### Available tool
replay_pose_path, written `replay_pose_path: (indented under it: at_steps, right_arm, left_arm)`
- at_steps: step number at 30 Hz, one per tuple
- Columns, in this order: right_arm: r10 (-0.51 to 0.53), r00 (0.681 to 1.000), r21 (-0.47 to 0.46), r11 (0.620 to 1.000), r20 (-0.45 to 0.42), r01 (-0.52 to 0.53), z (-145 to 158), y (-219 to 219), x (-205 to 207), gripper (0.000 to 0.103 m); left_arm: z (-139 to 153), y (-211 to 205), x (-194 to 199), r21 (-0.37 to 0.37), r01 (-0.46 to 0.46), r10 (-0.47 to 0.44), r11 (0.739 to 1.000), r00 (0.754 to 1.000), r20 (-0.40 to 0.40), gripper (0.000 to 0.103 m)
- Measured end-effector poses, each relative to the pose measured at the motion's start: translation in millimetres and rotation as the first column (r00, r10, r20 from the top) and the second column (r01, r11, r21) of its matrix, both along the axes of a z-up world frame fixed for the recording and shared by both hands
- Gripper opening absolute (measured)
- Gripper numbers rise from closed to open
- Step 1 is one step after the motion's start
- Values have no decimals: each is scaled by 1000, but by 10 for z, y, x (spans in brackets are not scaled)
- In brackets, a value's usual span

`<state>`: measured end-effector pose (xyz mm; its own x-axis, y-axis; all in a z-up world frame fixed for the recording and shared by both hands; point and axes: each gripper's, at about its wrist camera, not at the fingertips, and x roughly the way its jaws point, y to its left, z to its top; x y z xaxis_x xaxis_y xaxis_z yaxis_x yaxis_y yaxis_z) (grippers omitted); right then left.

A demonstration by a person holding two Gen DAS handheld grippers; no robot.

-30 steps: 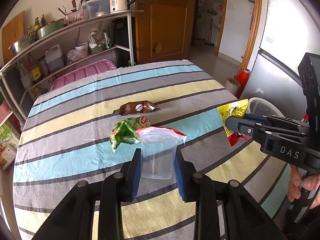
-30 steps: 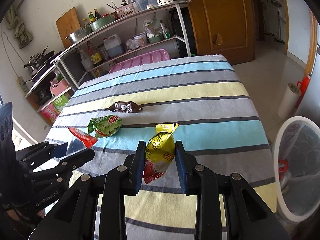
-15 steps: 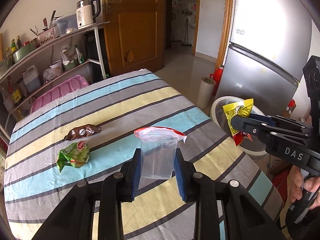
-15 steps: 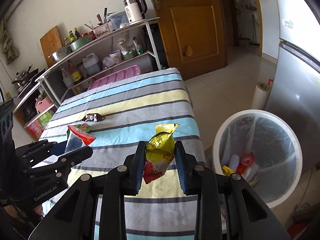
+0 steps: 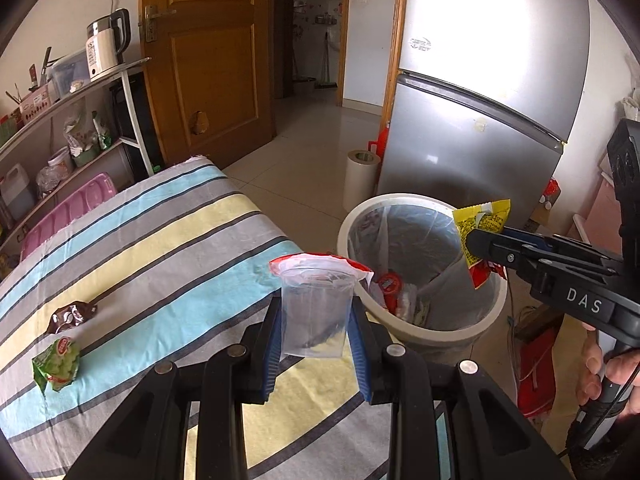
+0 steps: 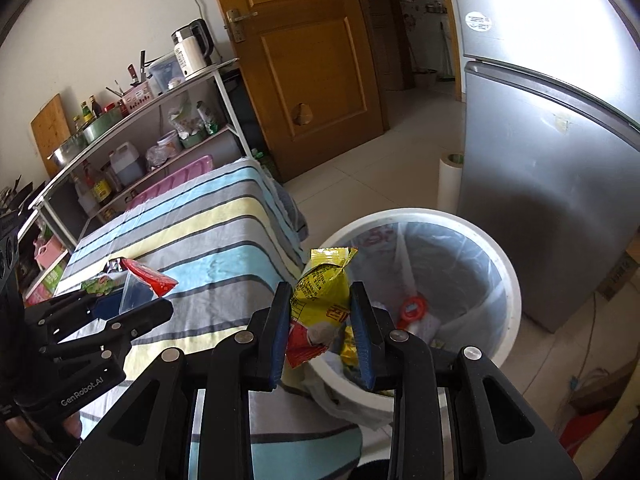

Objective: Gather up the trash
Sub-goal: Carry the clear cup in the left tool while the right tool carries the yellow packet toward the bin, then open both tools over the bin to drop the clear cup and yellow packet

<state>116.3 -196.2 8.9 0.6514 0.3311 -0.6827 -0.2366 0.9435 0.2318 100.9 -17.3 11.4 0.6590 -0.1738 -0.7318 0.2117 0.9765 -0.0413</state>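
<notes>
We had the left gripper (image 5: 316, 320) clamped on a clear plastic bag (image 5: 314, 312) with a red top edge, blue pads pressed against both sides. It hung in the air over the table edge, just beside the trash bin (image 5: 424, 330).

Right gripper (image 6: 322, 322) was closed on a yellow snack wrapper (image 6: 322, 292) with a red lower end, held above the bin's near rim (image 6: 508, 276). The bin had a clear liner and some trash already at the bottom, including something red.

Two pieces lay on the striped tablecloth (image 5: 168, 248), well apart from the bin: a brown wrapper (image 5: 70, 314) and a green snack packet (image 5: 58, 364), near each other but not touching.

Fridge (image 5: 480, 120) stood right behind the bin.
</notes>
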Motion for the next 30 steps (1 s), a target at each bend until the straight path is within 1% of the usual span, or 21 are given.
replay_pose_path:
  at_steps: [6, 10, 17, 20, 24, 26, 27, 29, 30]
  right_arm:
    - [-48, 999, -5, 999, -20, 48, -84, -266, 58, 30]
    - [-72, 996, -13, 997, -50, 71, -206, -385, 147, 30]
    - [-99, 989, -32, 995, -109, 96, -446, -584, 311, 30]
    - [-114, 985, -49, 993, -130, 108, -549, -642, 396, 30]
    - [-134, 981, -75, 989, -138, 124, -625, -675, 474, 31]
    - [-137, 980, -82, 989, -147, 126, -659, -686, 505, 31]
    - [-140, 979, -83, 988, -151, 129, -675, -693, 516, 33]
    - [-150, 977, -87, 987, -151, 138, -689, -711, 525, 41]
    - [-156, 977, -87, 986, -148, 144, -687, -714, 529, 47]
  left_arm:
    - [-79, -263, 182, 2, 31, -31, 1000, 999, -15, 31]
    - [-141, -427, 318, -5, 50, -50, 999, 998, -32, 31]
    - [-238, -653, 488, 13, 72, -71, 997, 996, -47, 31]
    - [-308, -714, 566, 4, 86, -86, 996, 994, -74, 32]
    - [-366, -752, 625, -6, 86, -87, 996, 992, -89, 32]
    - [-418, -770, 675, -9, 84, -85, 996, 989, -119, 33]
    - [-432, -774, 687, -8, 80, -81, 997, 989, -127, 34]
    - [-444, -774, 693, -9, 77, -78, 997, 989, -123, 35]
    - [-443, -773, 691, -2, 73, -73, 997, 990, -119, 39]
